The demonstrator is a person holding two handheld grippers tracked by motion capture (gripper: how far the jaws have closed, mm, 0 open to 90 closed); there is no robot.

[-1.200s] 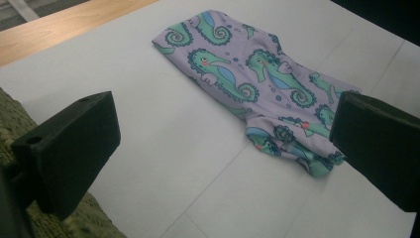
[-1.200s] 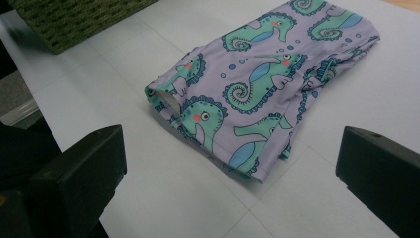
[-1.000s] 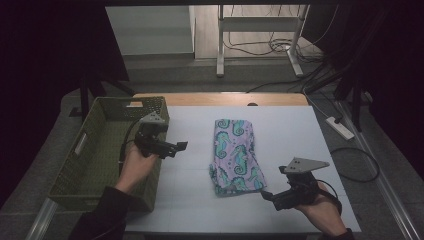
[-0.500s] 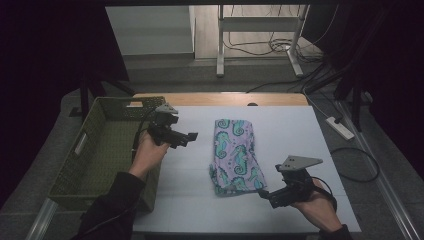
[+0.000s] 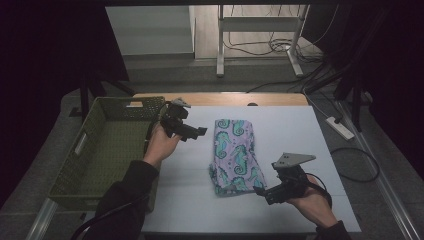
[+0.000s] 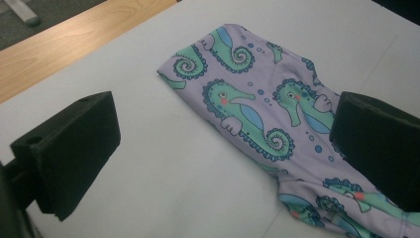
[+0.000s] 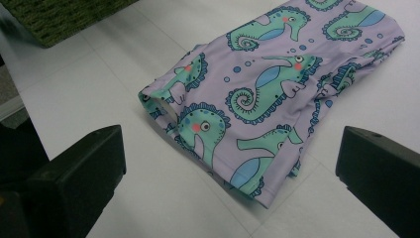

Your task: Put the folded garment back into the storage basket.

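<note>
A folded lilac cloth [image 5: 234, 154] printed with green seahorses lies in the middle of the white table [image 5: 290, 130]. My left gripper [image 5: 199, 133] hovers open just left of the cloth's far end, held in a hand. In the left gripper view its open jaws frame the cloth [image 6: 257, 114], with nothing between them. My right gripper [image 5: 263, 192] stands open by the cloth's near right corner. The right gripper view shows the cloth [image 7: 267, 84] just ahead of the open jaws, with its folded near edge closest.
A green woven basket [image 5: 107, 145] stands at the table's left side, and its corner [image 7: 59, 20] shows in the right gripper view. A wooden strip [image 6: 74, 44] borders the table's far edge. Cables and a power strip [image 5: 340, 127] lie on the floor to the right.
My left gripper has moved away from the basket's side, farther up the table and rightward to the cloth's far end. The right gripper has hardly shifted.
</note>
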